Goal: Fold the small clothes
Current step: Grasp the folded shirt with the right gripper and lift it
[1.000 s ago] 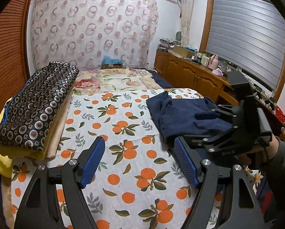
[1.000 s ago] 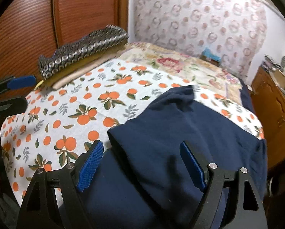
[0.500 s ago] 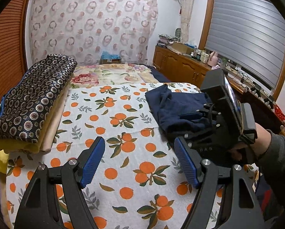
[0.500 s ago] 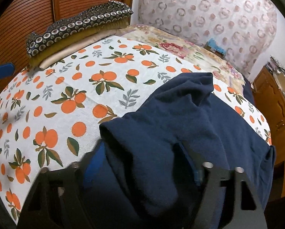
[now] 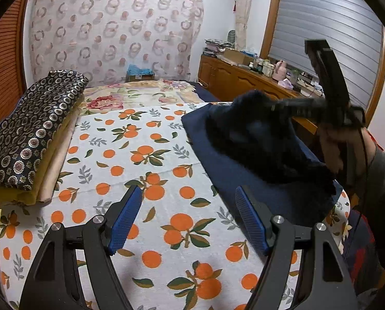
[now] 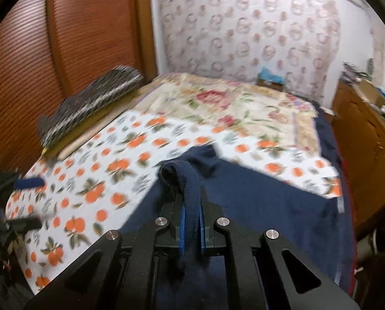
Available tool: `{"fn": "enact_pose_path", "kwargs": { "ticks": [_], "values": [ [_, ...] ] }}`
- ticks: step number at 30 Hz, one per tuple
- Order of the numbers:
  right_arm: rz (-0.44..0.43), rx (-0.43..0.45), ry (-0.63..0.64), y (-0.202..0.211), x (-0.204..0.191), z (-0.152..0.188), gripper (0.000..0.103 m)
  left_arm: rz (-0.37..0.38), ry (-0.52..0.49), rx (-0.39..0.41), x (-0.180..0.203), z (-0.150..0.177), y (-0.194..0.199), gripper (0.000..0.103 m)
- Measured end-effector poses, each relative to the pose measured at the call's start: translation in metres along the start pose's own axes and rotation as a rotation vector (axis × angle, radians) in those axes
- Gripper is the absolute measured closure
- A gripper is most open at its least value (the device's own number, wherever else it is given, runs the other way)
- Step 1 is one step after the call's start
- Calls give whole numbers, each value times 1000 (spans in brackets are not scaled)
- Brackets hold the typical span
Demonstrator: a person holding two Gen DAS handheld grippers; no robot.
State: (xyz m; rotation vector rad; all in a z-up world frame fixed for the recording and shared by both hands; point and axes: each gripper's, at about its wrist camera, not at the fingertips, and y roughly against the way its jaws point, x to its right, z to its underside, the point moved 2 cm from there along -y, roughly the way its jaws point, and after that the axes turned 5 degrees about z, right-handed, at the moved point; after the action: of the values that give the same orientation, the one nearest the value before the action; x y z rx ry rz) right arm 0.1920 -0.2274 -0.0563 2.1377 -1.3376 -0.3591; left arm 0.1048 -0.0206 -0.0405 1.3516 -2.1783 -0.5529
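Note:
A navy blue garment (image 5: 244,160) lies on the right side of the bed with the orange-print sheet (image 5: 140,180). My right gripper (image 6: 191,208) is shut on a fold of the navy garment (image 6: 257,199) and holds that part raised above the bed; in the left wrist view it shows blurred at upper right (image 5: 277,106). My left gripper (image 5: 188,206) is open and empty above the sheet, left of the garment.
A stack of folded blankets with a dark patterned one on top (image 5: 29,134) lies along the bed's left edge. A floral quilt (image 5: 140,95) covers the far end. A wooden cabinet (image 5: 244,82) with clutter runs along the right, a wooden wardrobe (image 6: 63,51) on the left.
My right gripper closed on the navy garment and lifted a fold of it up off the bed. My left gripper stayed open and shifted slightly.

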Motion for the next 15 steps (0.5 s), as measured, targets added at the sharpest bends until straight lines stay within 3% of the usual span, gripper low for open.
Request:
{"fn": "enact_pose_path", "kwargs": {
  "ticks": [9, 15],
  "values": [
    [168, 9, -109, 8, 72, -11, 97, 11, -6, -10, 5, 1, -4, 27],
    [224, -37, -149, -11, 87, -14, 97, 16, -7, -17, 7, 2, -8, 27]
  ]
}}
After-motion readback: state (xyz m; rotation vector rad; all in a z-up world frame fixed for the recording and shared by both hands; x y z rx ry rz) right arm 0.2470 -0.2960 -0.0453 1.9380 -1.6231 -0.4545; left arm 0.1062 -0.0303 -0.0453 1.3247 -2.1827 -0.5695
